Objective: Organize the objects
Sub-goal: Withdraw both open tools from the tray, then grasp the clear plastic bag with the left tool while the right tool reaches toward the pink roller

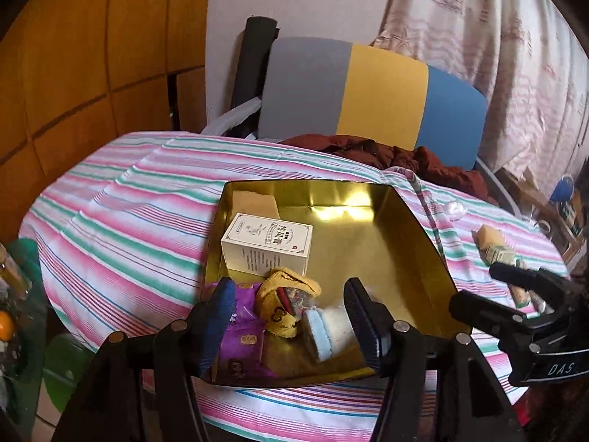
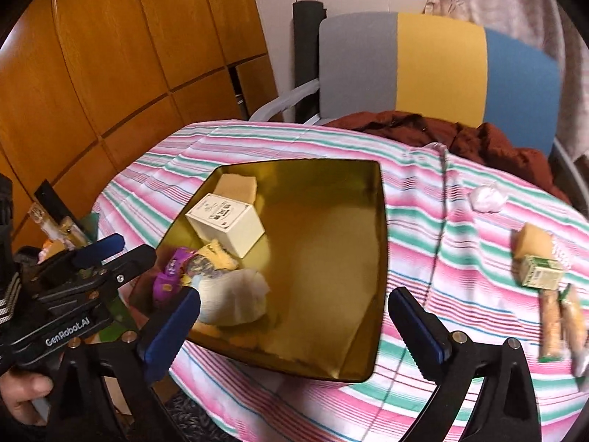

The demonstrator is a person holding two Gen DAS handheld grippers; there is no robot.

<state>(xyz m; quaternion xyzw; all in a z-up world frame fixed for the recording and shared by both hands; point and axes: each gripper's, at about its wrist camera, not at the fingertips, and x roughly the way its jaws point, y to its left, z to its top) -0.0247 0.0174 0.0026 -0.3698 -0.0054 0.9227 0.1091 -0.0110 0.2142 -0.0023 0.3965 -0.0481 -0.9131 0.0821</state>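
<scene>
Both my grippers, left gripper (image 1: 291,316) and right gripper (image 2: 294,316), gape empty over the gold tin (image 2: 381,258). Small green carton (image 2: 541,272) lies right of the tin, apart from it. Looks light, stiff cardboard; I'd pinch its flat sides.

Shiny metal against soft cloth

You have a glossy gold metal tin (image 1: 416,258) on a matt striped cotton tablecloth (image 1: 121,228); inside lie a smooth white cardboard box (image 1: 267,245), a fuzzy yellow sock (image 1: 283,302) and a shiny purple plastic packet (image 1: 244,335).
</scene>
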